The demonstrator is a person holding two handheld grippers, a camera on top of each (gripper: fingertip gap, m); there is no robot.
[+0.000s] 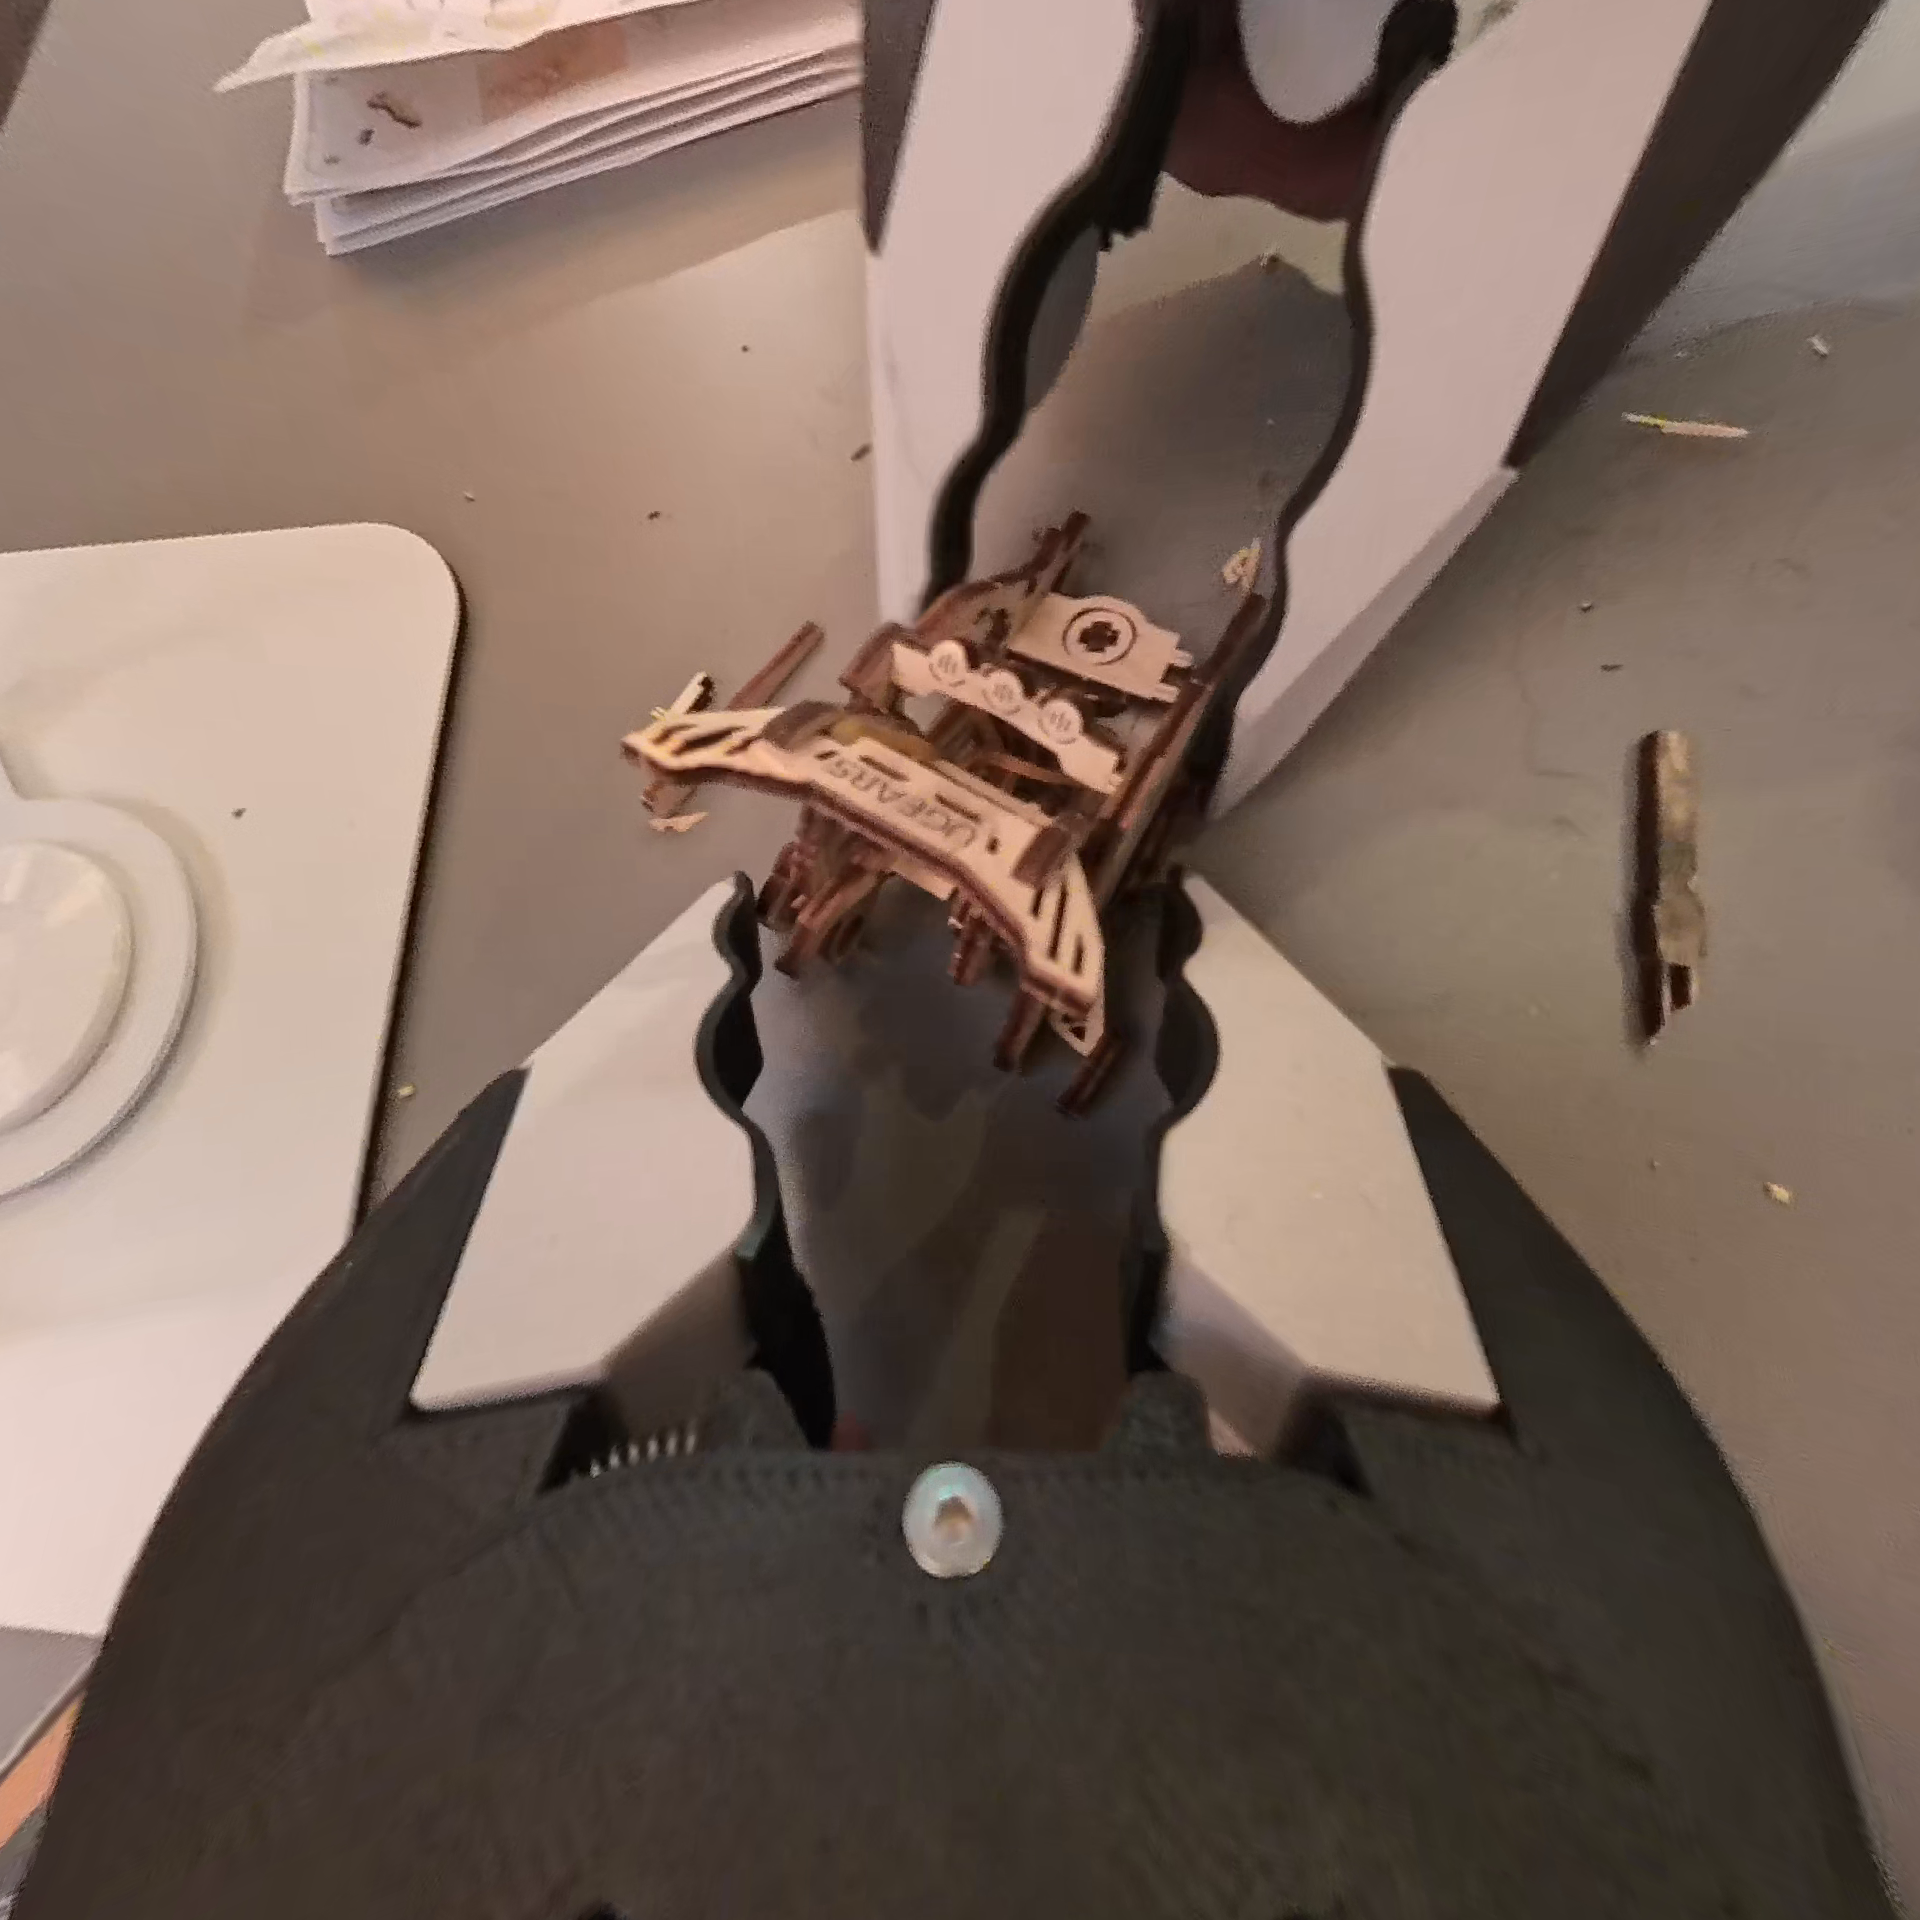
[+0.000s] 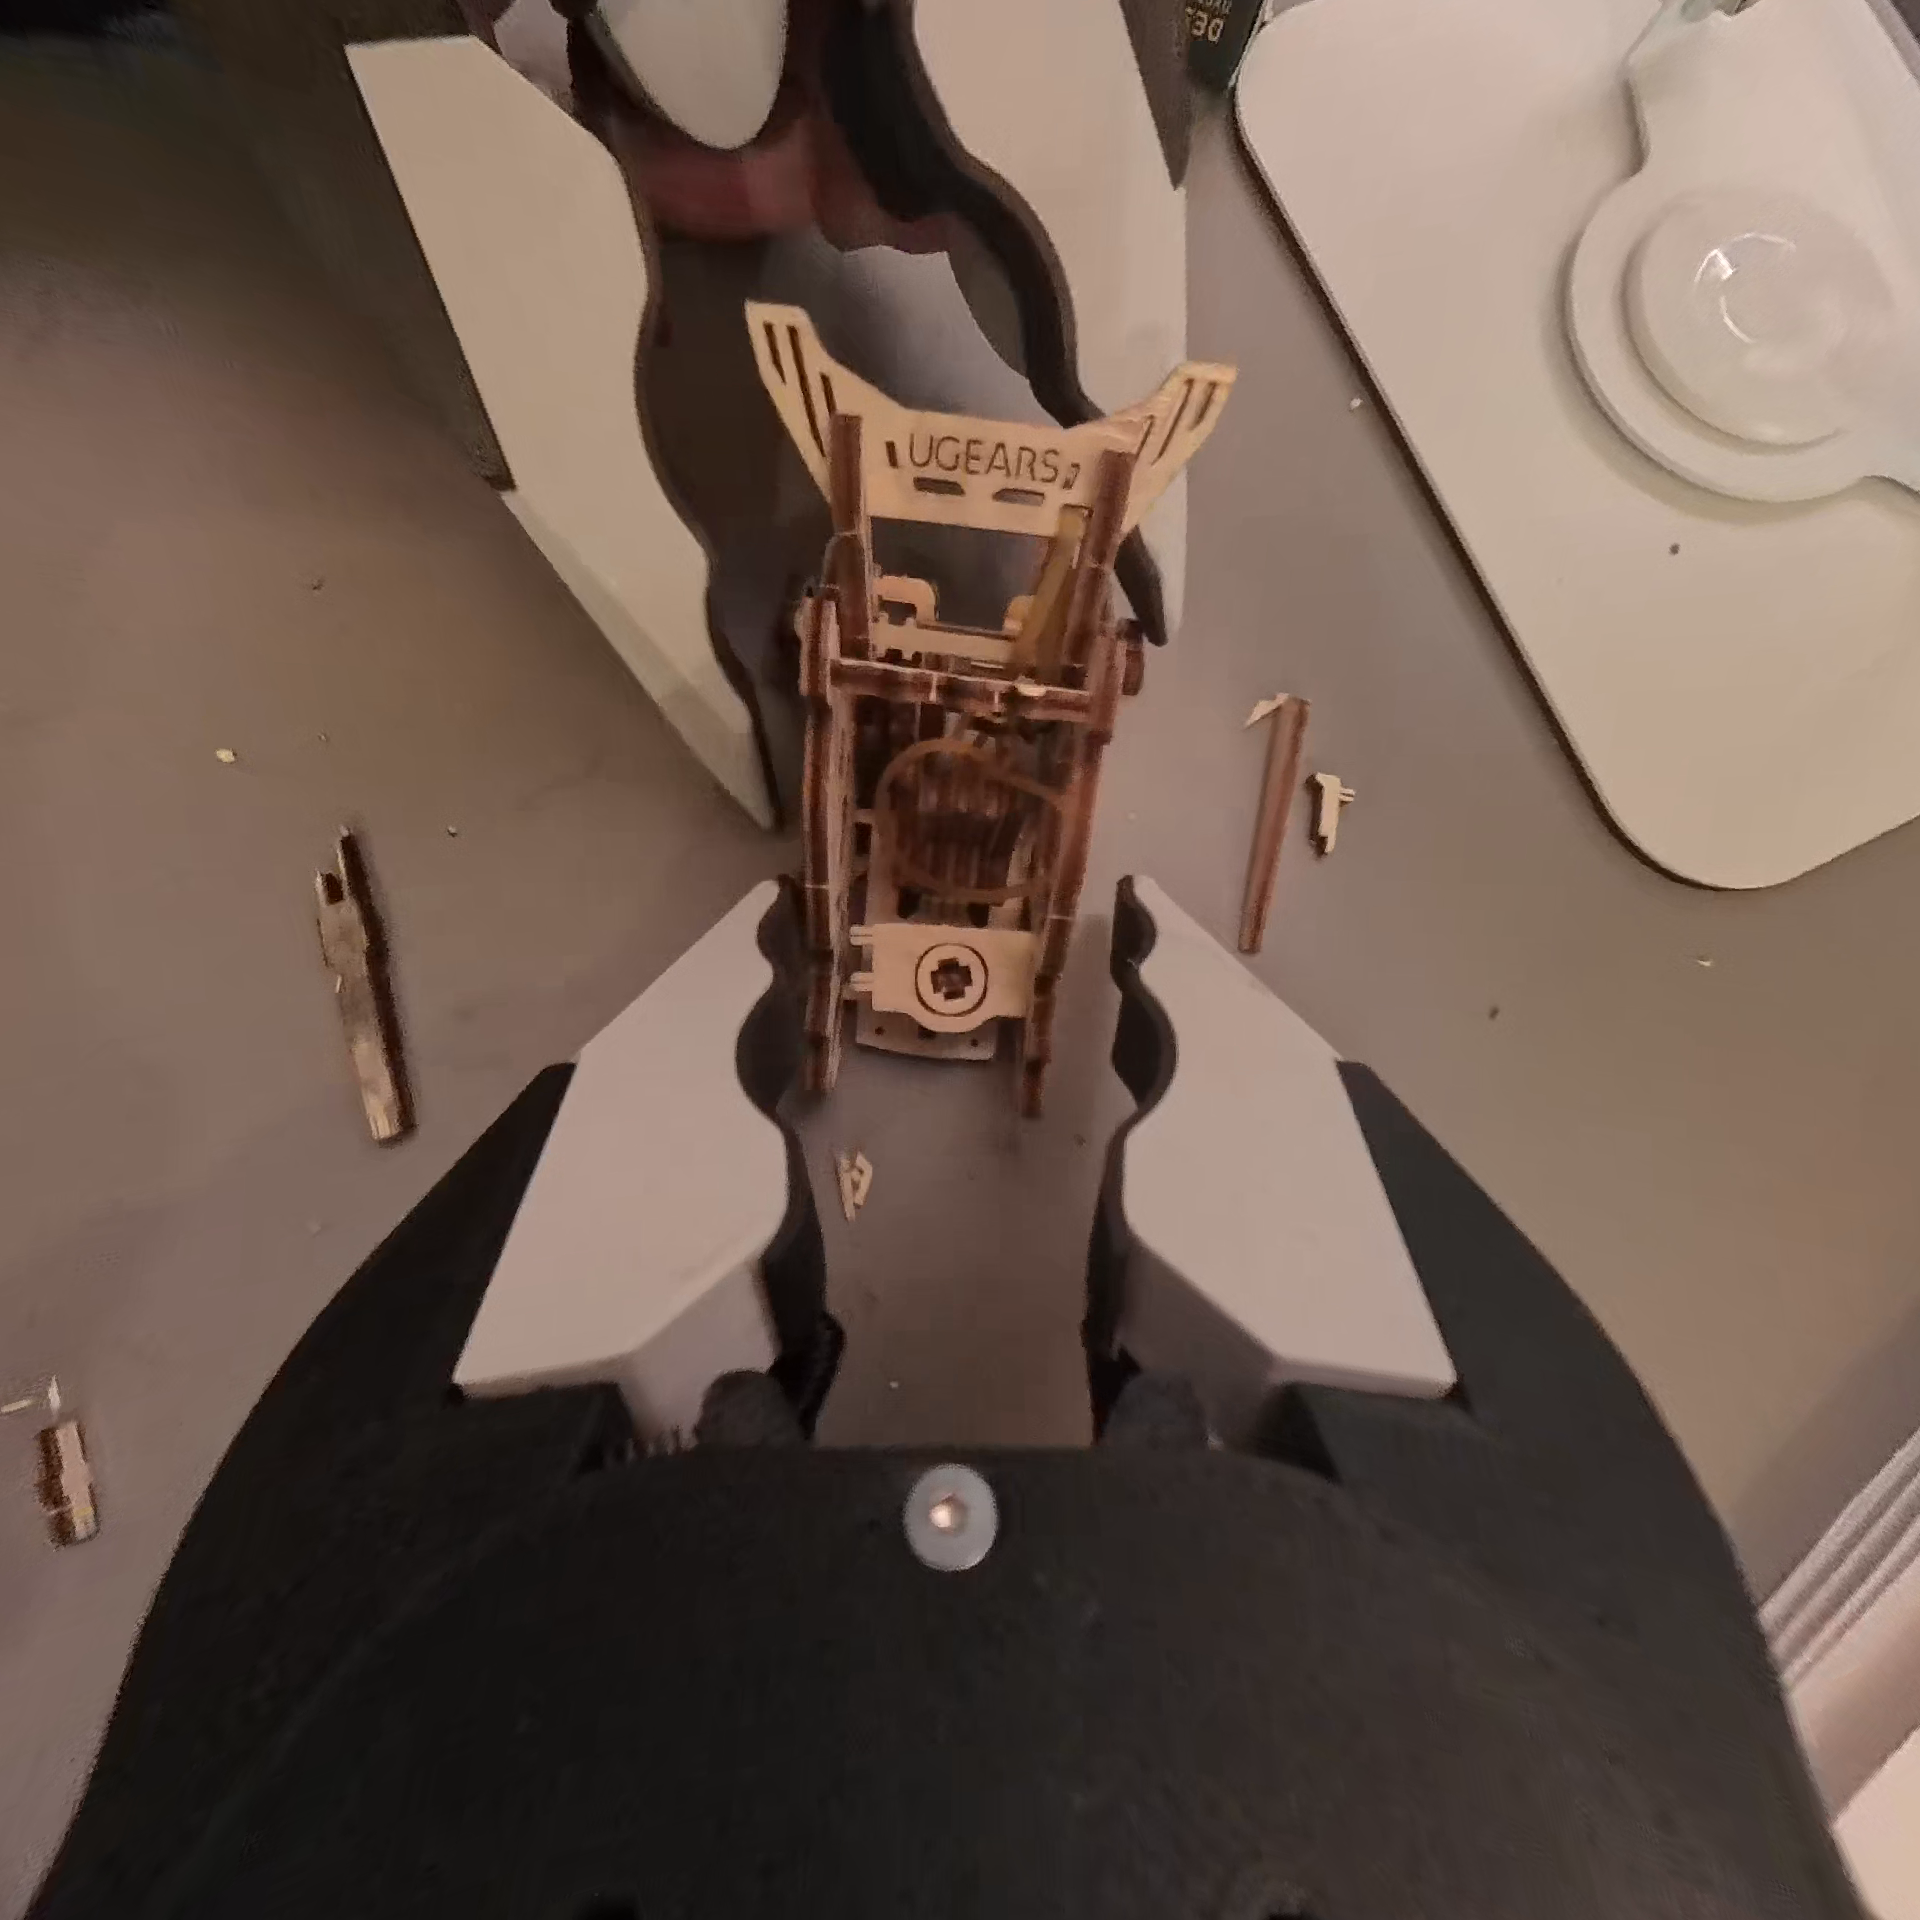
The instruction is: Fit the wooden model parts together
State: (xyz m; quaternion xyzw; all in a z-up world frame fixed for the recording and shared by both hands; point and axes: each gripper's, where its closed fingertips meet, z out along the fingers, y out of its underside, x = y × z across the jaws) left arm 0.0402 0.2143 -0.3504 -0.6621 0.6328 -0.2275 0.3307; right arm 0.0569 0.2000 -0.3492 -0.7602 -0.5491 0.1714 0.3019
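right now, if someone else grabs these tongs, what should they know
Left tongs: open around the winged end of the wooden model, not clamped.
Right tongs: open at the opposite end; a gap shows at one pad, so no grip.
The model stands on the grey table, mostly assembled.
Loose: wooden stick, small piece, sprue strip.
Left: take hold and fit the remaining parts.

1. Wooden model (image 2: 940,790): pale laser-cut plywood with dark scorched edges, between the right claw (image 2: 940,966) fingers.
2. Claw fingers (image 2: 675,1039): matt white plastic, black wavy pads.
3. Worktop (image 2: 208,623): matt grey, smooth, speckled with wood chips.
4. Screw (image 2: 948,1517) behind the claw: shiny metal.
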